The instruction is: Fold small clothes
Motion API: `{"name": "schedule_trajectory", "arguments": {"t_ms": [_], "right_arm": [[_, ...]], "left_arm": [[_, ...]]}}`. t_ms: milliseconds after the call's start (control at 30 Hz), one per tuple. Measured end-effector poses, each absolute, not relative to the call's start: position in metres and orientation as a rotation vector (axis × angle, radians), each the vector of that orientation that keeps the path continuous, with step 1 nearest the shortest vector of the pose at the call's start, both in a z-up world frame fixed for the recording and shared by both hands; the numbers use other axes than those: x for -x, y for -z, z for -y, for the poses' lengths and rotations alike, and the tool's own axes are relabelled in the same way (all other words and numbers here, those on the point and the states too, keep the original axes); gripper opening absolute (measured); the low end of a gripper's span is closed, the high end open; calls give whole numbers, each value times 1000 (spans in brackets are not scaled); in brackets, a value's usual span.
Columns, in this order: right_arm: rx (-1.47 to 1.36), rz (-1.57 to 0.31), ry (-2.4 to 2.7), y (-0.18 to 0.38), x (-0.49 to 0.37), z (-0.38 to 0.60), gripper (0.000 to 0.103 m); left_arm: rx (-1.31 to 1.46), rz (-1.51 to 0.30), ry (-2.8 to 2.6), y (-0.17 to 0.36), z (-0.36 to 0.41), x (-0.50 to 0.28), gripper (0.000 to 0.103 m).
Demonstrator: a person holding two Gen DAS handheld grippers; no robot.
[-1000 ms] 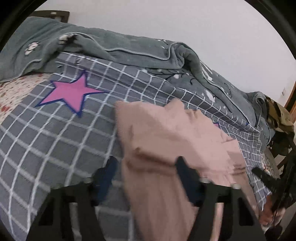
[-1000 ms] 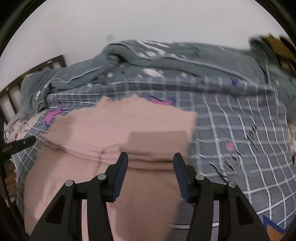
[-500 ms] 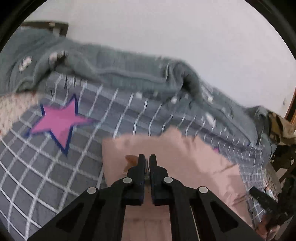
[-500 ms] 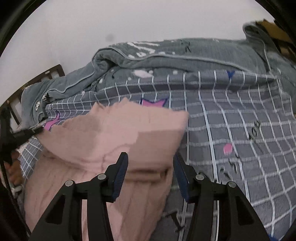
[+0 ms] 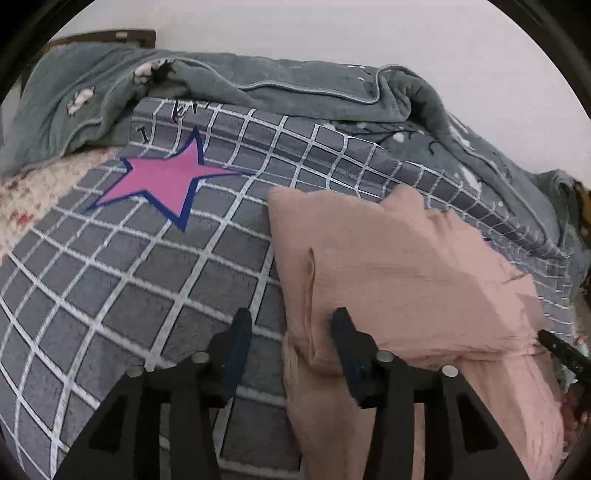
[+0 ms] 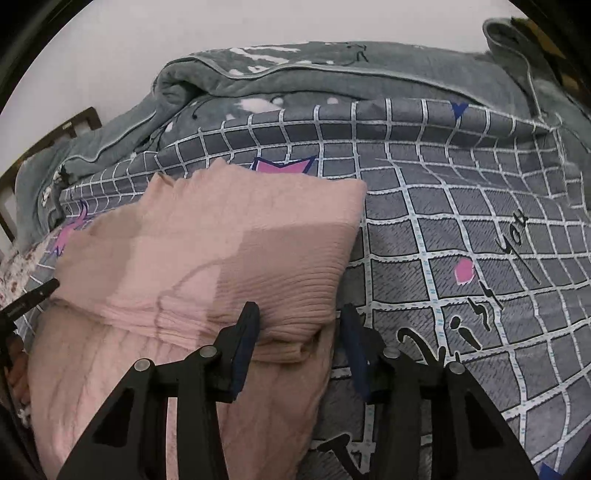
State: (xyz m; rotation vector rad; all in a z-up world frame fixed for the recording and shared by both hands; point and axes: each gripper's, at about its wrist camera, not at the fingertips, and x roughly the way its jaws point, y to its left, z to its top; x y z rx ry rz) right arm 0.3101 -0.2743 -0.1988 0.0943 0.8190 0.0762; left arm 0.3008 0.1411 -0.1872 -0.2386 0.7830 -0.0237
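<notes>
- pink garment (image 5: 406,280) lies folded over on the checked bedspread (image 5: 122,280)
- left gripper (image 5: 291,328) just reopened, jaws apart, straddling the garment's left edge
- right gripper (image 6: 299,328) jaws closing a bit but apart, around the fold's right corner, not pinching
- grey blanket (image 6: 332,77) bunched behind

Home bedroom. Bed with grey checked bedspread (image 5: 122,280) carrying pink star print (image 5: 166,181), rumpled grey-green blanket (image 5: 295,92) along its far edge, floral sheet (image 5: 33,192) at left edge, dark wooden headboard (image 6: 48,144), plain white wall (image 5: 332,29) behind.
</notes>
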Motion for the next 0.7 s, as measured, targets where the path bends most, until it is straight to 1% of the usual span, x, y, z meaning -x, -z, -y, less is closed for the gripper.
{"name": "schedule_trajectory", "arguments": {"t_ms": [133,267,333,500,700], "right_arm": [[-91,-806,-84,188,-298,274,45],[-44,-775,-78,175,-270,267,47],[-21,-749,-85,167,-244,262,47],[39,-687,-65,150,-189,252,47],[38,-690,-77,143,-141,246,47]], "left_arm": [[195,-788,38,188,-136,-283,58],[123,-794,38,186,-128,-260,59],[135,-797,52,184,-128,-245,62],[173,-803,68,176,-127,-213,62],[215,-819,87,170,-124,-183,61]]}}
